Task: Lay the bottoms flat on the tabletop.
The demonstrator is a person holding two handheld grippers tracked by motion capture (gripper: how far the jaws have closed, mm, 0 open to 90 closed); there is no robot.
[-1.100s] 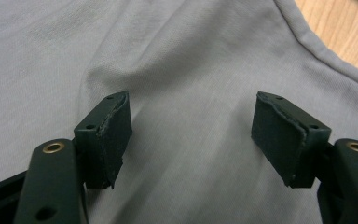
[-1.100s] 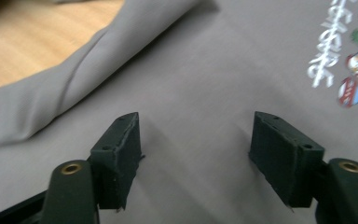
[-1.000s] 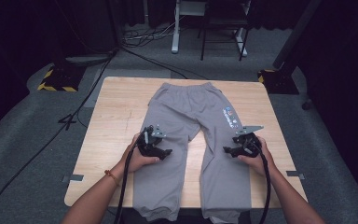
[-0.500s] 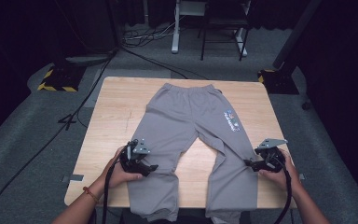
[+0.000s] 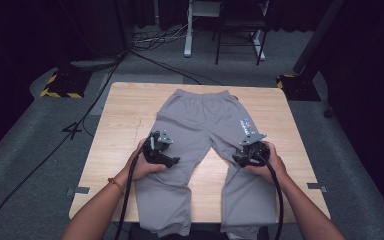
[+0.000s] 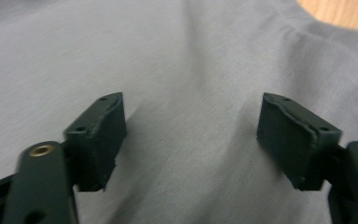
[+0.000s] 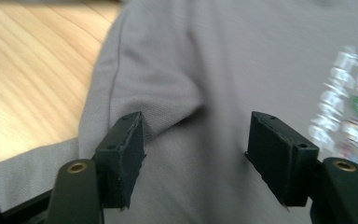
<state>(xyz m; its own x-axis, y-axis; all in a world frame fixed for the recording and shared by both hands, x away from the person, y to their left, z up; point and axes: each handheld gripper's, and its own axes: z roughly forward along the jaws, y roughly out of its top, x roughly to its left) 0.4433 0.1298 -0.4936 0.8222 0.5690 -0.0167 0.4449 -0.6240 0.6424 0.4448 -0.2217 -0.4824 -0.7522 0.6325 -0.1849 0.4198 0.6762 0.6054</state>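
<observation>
Flat on the table (image 5: 125,107), grey sweatpants (image 5: 200,120) with printed logo; both claws wide, empty.

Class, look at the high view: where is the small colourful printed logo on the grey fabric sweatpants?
The colourful printed logo sits on the right side of the grey fabric sweatpants, below the waistband, just above the right hand-held gripper on the wooden table.

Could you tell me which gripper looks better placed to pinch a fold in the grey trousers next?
Right, probably: the right gripper already has a raised wrinkle of grey cotton trousers between its open jaws; the left gripper faces flat cloth.
</observation>
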